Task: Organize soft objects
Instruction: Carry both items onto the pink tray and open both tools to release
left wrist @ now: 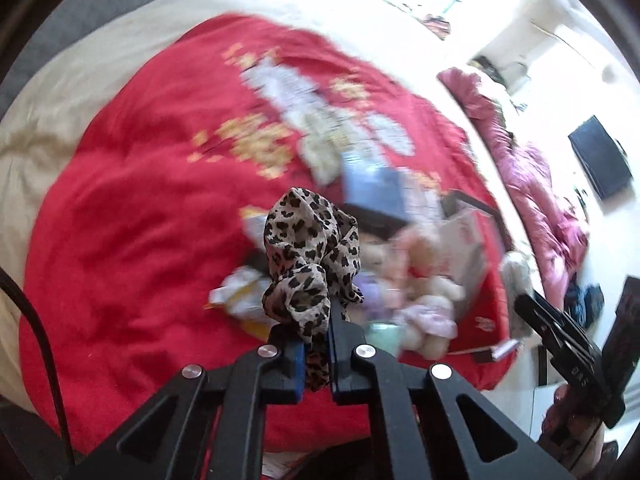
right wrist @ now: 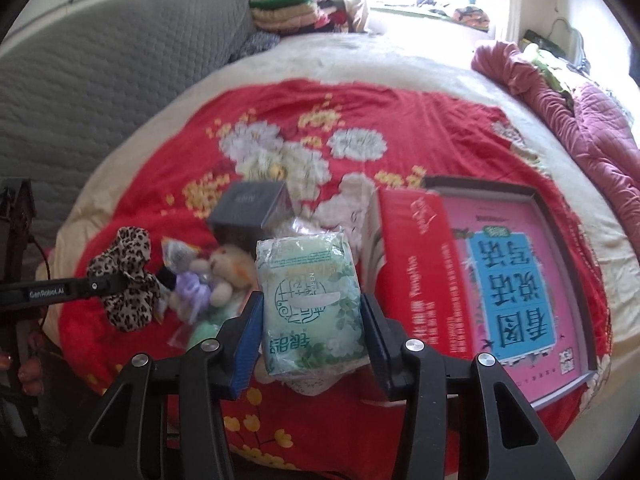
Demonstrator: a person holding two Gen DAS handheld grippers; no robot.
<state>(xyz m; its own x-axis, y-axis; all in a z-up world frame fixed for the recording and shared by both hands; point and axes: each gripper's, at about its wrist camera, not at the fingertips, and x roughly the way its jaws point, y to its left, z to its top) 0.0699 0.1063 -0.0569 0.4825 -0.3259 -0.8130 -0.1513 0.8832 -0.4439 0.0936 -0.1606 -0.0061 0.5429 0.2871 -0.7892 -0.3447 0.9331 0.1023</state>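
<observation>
My left gripper (left wrist: 316,312) is shut on a leopard-print scrunchie (left wrist: 308,248) and holds it above the red blanket (left wrist: 132,208); the scrunchie also shows in the right wrist view (right wrist: 126,280). My right gripper (right wrist: 312,316) is shut on a green tissue pack (right wrist: 310,300), held above the blanket (right wrist: 400,120). A small heap of plush toys, with a bear (right wrist: 230,276) and a purple-dressed doll (right wrist: 192,284), lies on the blanket between the two grippers. It is blurred in the left wrist view (left wrist: 416,280).
An open red box (right wrist: 412,264) holding a pink book (right wrist: 516,280) lies at right. A dark box (right wrist: 252,204) stands behind the toys. A pink quilt (right wrist: 580,120) is bunched at far right, a grey headboard (right wrist: 100,80) at left, folded clothes (right wrist: 296,8) behind.
</observation>
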